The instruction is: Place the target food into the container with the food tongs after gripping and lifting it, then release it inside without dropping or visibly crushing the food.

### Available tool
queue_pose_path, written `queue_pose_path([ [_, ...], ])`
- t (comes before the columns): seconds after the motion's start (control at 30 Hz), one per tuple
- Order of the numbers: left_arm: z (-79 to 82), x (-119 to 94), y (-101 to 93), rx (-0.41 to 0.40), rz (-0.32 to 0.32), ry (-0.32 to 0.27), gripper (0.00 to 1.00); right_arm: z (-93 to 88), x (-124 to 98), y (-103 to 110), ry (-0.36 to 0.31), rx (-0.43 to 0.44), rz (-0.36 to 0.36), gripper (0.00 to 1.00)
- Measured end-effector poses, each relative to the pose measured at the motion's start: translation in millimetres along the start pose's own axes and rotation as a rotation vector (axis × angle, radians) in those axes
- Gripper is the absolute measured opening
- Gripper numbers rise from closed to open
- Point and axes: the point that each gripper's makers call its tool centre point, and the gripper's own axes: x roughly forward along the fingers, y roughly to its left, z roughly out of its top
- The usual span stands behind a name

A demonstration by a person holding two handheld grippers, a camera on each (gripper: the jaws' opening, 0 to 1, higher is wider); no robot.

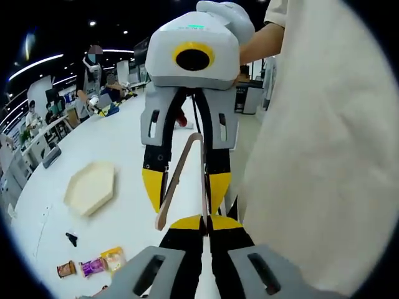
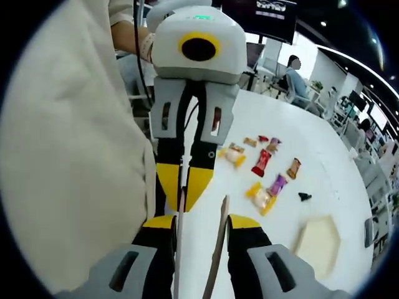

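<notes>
While both grippers meet close to the person's cream-clothed body, the pair of slim wooden food tongs (image 1: pixel 181 180) hangs between them, well above the white tabletop (image 1: pixel 118 143) and apart from everything on it. The left gripper (image 1: pixel 206 225) has its yellow-tipped jaws pressed together on the joined end of the tongs, so the tongs' long axis runs away from it toward the right gripper (image 1: pixel 186 187), which faces it with its jaws spread around the two arms. Seen from the right gripper view, the right gripper (image 2: pixel 199 225) stands open with the tong arms (image 2: pixel 218 249) rising between its jaws, and the left gripper (image 2: pixel 185 187) points back at it from above. The food lies out on the tabletop, away from the body: a loose scatter of small wrapped snacks (image 2: pixel 265 171), red, orange, purple and yellow, with a small black object (image 2: pixel 305 197) beside them. The pale hexagonal tray-like container (image 2: pixel 318 244) sits just past the snacks, nearer the tabletop's edge. My judgement is that the right gripper, whose view faces the snacks more squarely, is better placed to carry the tongs down to them. Which snack is the target cannot be told, and the wrappers are too small to read. The tongs' tips are partly hidden by the jaws, and people at the far desks are blurred.
</notes>
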Motion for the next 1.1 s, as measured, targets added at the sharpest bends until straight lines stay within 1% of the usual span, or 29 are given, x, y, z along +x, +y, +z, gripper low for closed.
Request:
queue_pose_path([
  [0.2,1.4,-0.8,-0.9,-0.001,-0.006,-0.008,0.0,-0.4,1.7,0.8,0.002,-0.003,0.007,0.33],
  [0.27,1.8,-1.4,-1.0,-0.004,-0.008,-0.014,0.0,-0.2,2.3,1.2,-0.007,0.002,0.01,0.33],
  [0.33,2.1,-2.2,-1.1,-0.008,-0.008,-0.02,0.0,1.3,1.8,0.5,-0.032,0.031,0.013,0.33],
  [0.4,3.7,-4.2,-0.1,-0.024,-0.005,-0.039,0.0,3.0,0.4,-1.8,-0.075,0.091,0.01,0.32],
  [0.43,5.7,-5.3,0.4,-0.037,-0.004,-0.056,0.0,0.7,-1.0,-2.5,-0.076,0.104,0.011,0.32],
  [0.53,9.9,-10.3,2.5,-0.065,-0.002,-0.095,0.0,-2.7,-3.5,-3.5,-0.078,0.111,0.005,0.32],
  [0.63,9.8,-11.1,2.7,-0.068,-0.003,-0.097,0.0,-1.9,-4.4,-2.7,-0.083,0.113,0.007,0.33],
  [0.7,8.4,-10.8,1.7,-0.067,-0.007,-0.092,0.0,0.9,-5.6,-2.5,-0.099,0.127,0.008,0.33],
  [0.73,10.2,-12.3,0.3,-0.078,-0.017,-0.112,0.0,2.6,-6.1,-2.5,-0.108,0.131,0.008,0.34],
  [0.77,13.9,-15.8,-0.3,-0.101,-0.022,-0.148,0.0,6.2,-7.9,-4.5,-0.128,0.144,0.009,0.34],
  [0.8,15.1,-17.9,-0.9,-0.112,-0.026,-0.162,0.0,8.8,-8.8,-5.0,-0.141,0.152,0.013,0.35],
  [0.93,16.3,-22.0,-0.8,-0.145,-0.031,-0.201,0.0,15.5,-11.7,-6.1,-0.182,0.169,0.028,0.35],
  [1.1,18.4,-25.8,0.1,-0.17,-0.031,-0.231,0.0,16.7,-12.4,-6.9,-0.202,0.188,0.038,0.35],
])
